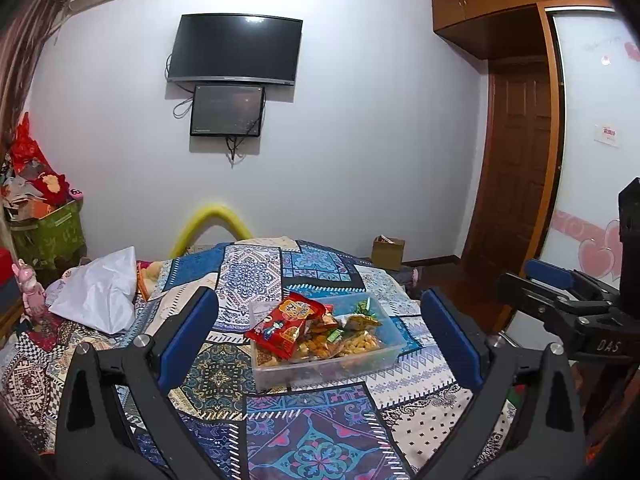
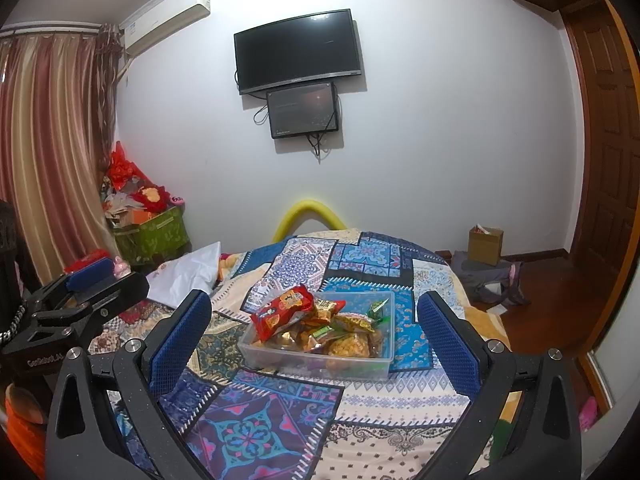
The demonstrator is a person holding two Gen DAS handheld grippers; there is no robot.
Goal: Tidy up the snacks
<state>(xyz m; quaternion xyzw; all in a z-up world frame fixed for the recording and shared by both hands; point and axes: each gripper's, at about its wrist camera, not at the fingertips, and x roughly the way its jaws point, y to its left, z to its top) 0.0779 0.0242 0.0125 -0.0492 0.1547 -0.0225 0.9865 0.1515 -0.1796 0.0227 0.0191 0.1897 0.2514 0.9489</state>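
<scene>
A clear plastic box [image 1: 362, 364] [image 2: 280, 354] stands on the patterned bedspread [image 1: 312, 432] [image 2: 264, 420], filled with snack packets. A red packet [image 1: 286, 326] [image 2: 282, 310] lies on top and sticks out over the box's left rim. Yellow and orange packets [image 1: 352, 338] [image 2: 344, 340] fill the rest. My left gripper [image 1: 320, 340] is open and empty, held back from the box, which shows between its blue pads. My right gripper [image 2: 316, 344] is open and empty, also in front of the box. Each gripper shows at the edge of the other's view: right [image 1: 560, 292], left [image 2: 80, 292].
A white cloth or bag [image 1: 100, 292] [image 2: 188, 276] lies on the bed's left side. A green bin of red items [image 1: 52, 228] [image 2: 152, 228] stands by the wall. A cardboard box [image 1: 388, 252] [image 2: 486, 246] sits on the wooden floor by the door. A yellow foam tube [image 1: 212, 220] arches behind the bed.
</scene>
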